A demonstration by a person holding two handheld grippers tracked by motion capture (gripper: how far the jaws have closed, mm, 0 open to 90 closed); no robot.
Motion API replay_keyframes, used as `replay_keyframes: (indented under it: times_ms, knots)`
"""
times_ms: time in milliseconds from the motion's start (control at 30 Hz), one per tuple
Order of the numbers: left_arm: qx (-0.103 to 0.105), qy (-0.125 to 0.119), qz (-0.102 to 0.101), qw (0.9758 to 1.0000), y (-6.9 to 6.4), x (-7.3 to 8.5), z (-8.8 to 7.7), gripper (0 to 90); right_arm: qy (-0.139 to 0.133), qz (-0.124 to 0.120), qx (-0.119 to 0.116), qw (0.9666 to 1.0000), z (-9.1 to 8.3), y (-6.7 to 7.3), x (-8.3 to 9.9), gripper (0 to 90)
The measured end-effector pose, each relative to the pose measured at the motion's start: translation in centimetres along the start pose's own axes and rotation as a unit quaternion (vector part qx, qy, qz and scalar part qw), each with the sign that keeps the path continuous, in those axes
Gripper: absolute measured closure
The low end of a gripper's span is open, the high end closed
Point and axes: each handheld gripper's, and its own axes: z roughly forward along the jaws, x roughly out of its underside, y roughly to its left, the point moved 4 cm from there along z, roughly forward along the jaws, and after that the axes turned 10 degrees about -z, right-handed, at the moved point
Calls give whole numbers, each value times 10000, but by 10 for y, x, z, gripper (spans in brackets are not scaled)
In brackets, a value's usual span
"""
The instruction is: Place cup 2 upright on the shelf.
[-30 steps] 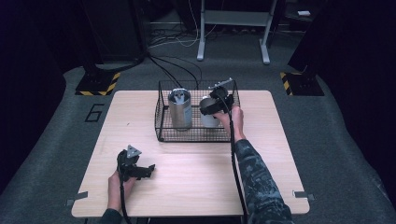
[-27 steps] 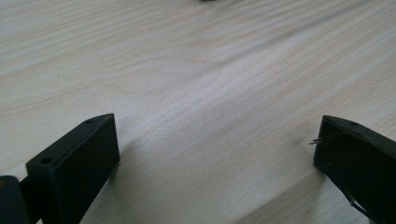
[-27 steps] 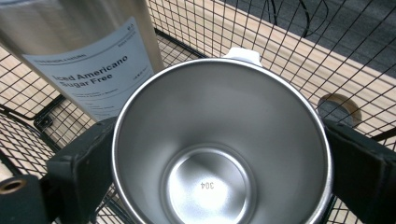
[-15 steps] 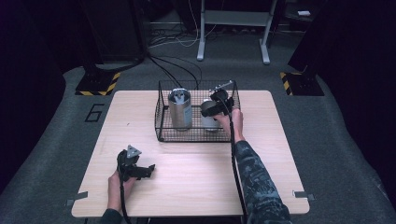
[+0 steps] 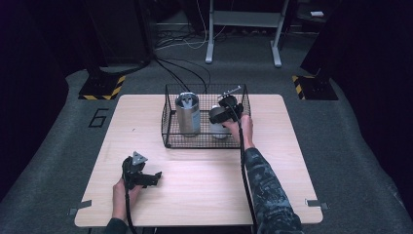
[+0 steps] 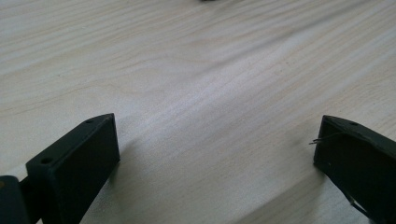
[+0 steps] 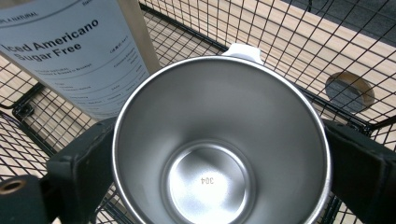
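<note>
Right gripper (image 5: pixel 220 113) inside wire basket (image 5: pixel 168 127), jaws clamped on steel cup (image 7: pixel 219 144); cup upright beside tall can (image 5: pixel 187 113). Left gripper (image 5: pixel 146 178) well in front of basket on table (image 5: pixel 204 195), jaws spread, empty.

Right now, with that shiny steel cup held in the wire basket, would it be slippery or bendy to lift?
The steel cup looks polished, so it may slip between the flat jaws of the right hand-held gripper, which stand on either side of its rim. It looks rigid, unlikely to bend. Being empty inside, it is probably light. Its walls taper towards the base, so it might tip if nudged.
</note>
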Motion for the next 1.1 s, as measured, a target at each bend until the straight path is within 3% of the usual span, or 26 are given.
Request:
replay_keyframes:
  times_ms: [933, 1100]
  knots:
    - [-1, 1, 0, 10000, 0, 0, 0, 1, 85, -192, 44, 9998, -1, 9, 12, 51]
    - [-2, 2, 5, 10000, 0, 0, 0, 1, 107, -213, 95, 9997, -6, 10, 11, 0]
